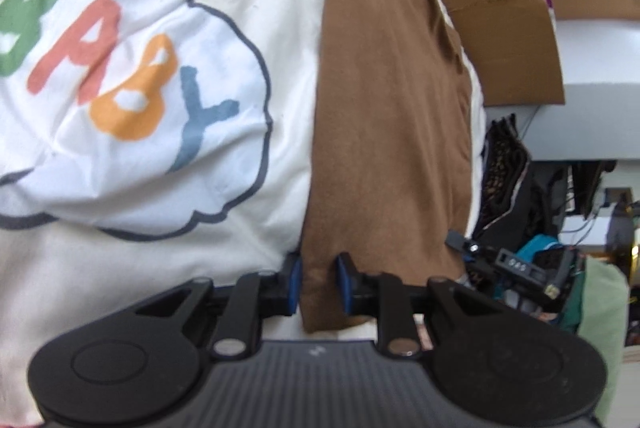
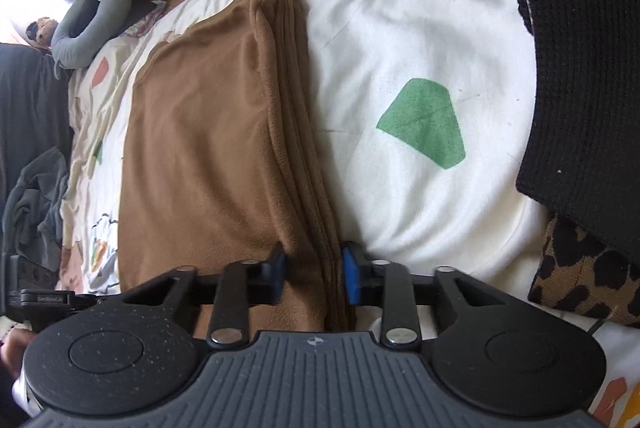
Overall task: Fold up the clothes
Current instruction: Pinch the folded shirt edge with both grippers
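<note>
A brown fleece garment (image 1: 384, 108) lies folded on a white bedspread (image 1: 248, 212) printed with a cloud and the letters BABY. My left gripper (image 1: 318, 282) is shut on the garment's near edge, blue pads pressing the cloth from both sides. In the right wrist view the same brown garment (image 2: 208, 132) shows as a long folded stack with several layered edges along its right side. My right gripper (image 2: 314, 278) is shut on that layered near edge, the cloth bunched between its blue pads.
A black knit garment (image 2: 580, 68) and a leopard-print cloth (image 2: 580, 268) lie at the right. Cardboard boxes (image 1: 500, 8) stand beyond the bed. A grey neck pillow (image 2: 92, 28) and dark clothes (image 2: 36, 196) sit at the left. Cluttered gear (image 1: 540, 228) lies off the bed's side.
</note>
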`<action>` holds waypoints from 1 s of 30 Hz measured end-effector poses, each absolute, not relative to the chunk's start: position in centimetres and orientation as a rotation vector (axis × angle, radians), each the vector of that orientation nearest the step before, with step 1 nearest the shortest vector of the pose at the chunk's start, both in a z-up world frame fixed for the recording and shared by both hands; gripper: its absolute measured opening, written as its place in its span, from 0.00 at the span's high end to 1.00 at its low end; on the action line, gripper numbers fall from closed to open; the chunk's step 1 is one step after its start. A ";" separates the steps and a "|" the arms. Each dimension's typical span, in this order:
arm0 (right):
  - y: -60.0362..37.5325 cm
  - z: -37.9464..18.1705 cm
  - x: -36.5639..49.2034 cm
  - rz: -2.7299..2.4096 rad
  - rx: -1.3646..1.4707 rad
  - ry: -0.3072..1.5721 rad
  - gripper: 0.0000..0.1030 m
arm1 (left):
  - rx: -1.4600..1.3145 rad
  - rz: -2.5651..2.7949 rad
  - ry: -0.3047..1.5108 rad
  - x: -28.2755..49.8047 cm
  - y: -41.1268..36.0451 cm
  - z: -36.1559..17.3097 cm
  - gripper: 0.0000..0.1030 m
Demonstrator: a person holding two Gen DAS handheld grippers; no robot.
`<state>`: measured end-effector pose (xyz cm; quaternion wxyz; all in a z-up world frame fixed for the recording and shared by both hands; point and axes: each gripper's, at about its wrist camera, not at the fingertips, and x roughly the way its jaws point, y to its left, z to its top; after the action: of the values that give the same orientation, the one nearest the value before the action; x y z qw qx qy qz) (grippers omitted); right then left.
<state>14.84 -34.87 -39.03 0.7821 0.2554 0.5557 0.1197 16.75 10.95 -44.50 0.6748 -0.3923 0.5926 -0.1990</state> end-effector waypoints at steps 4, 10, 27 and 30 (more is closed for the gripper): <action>-35.3 -38.9 14.9 0.268 0.582 1.203 0.81 | -0.920 -0.471 1.322 16.3 11.2 -44.8 0.80; -35.5 -39.5 15.2 0.264 0.620 1.233 0.69 | -0.959 -0.486 1.316 16.6 11.0 -45.3 0.76; -34.5 -36.5 15.0 0.270 0.649 1.241 0.87 | -0.969 -0.508 1.299 17.8 11.9 -39.8 0.94; -34.0 -35.9 14.7 0.274 0.684 1.261 0.87 | -0.966 -0.494 1.298 17.7 12.9 -38.8 0.94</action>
<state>14.74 -33.99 -35.91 0.7449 0.3124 0.5761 0.1251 17.74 12.91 -38.81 0.6630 -0.4276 0.5744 -0.2184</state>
